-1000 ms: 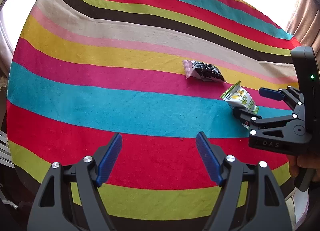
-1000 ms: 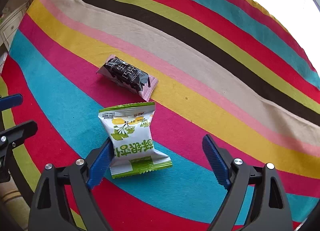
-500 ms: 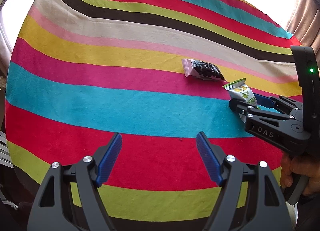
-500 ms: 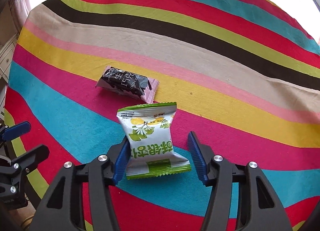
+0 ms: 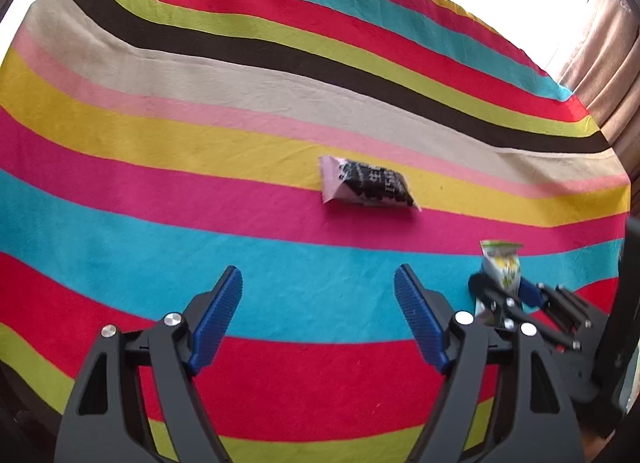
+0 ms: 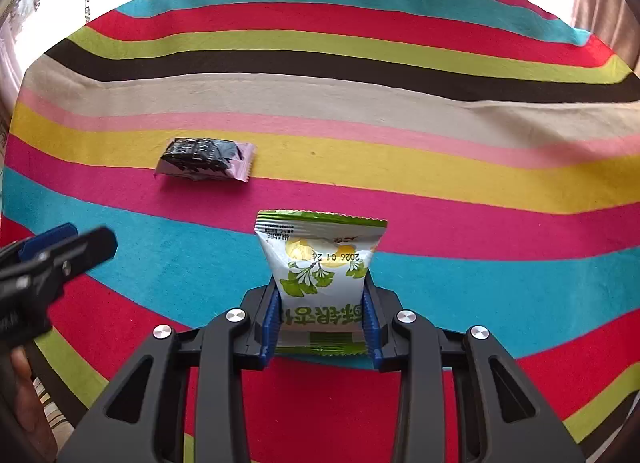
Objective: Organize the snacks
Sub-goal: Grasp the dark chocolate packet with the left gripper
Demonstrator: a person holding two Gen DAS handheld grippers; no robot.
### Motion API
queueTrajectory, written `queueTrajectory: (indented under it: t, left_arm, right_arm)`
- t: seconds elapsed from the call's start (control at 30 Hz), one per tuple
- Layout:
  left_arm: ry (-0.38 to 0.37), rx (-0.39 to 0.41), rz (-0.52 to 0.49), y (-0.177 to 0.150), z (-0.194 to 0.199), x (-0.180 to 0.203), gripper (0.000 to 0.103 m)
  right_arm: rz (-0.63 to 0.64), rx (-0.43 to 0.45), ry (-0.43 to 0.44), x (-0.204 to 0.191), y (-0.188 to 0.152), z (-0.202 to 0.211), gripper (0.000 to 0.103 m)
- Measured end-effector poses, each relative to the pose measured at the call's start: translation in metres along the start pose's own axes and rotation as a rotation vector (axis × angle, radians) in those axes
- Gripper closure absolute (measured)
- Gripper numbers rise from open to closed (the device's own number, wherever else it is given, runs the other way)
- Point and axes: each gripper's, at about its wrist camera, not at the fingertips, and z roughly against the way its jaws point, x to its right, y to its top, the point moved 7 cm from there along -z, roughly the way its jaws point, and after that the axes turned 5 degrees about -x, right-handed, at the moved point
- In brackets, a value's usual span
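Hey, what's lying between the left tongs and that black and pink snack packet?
Nothing: in the left wrist view only bare striped tablecloth lies between the open left tongs and the black and pink snack packet.

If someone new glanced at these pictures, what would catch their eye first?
First the striped cloth, filling both views with bold colour bands. Next the green-and-white snack packet, pinched between the pads of the closing right gripper. Then the black-and-pink packet lying on the yellow and magenta stripes, beyond the open left gripper.
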Motion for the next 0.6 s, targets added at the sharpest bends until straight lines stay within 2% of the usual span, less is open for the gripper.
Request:
queueTrajectory:
  t: [0.07, 0.13, 0.23, 0.3, 0.37, 0.47, 0.53, 0.6]
  left_arm:
    - [-0.02, 0.007, 0.006, 0.012, -0.01, 0.007, 0.023]
    - [-0.003, 0.018, -0.044, 0.024, -0.019, 0.016, 0.023]
    - [0.008, -0.004, -0.239, 0.04, -0.033, 0.034, 0.022]
    - [0.067, 0.003, -0.387, 0.048, -0.035, 0.041, 0.022]
    - [0.094, -0.002, -0.512, 0.055, -0.038, 0.048, 0.022]
    - [0.115, -0.062, -0.689, 0.052, -0.055, 0.062, 0.022]
    - [0.122, -0.087, -0.776, 0.049, -0.064, 0.067, 0.022]
    - [0.12, -0.097, -0.804, 0.052, -0.069, 0.069, 0.023]
  right_arm:
    - [-0.034, -0.001, -0.007, 0.013, -0.008, 0.005, 0.069]
    - [-0.055, -0.004, -0.006, 0.021, -0.016, 0.009, 0.069]
    - [-0.074, -0.011, 0.001, 0.03, -0.025, 0.015, 0.069]
    - [-0.086, -0.014, 0.01, 0.036, -0.029, 0.017, 0.069]
    - [-0.102, -0.018, 0.016, 0.042, -0.032, 0.019, 0.069]
    - [-0.118, -0.014, 0.026, 0.046, -0.034, 0.022, 0.069]
    - [-0.125, -0.01, 0.029, 0.05, -0.035, 0.027, 0.069]
    - [-0.134, -0.008, 0.028, 0.055, -0.038, 0.03, 0.069]
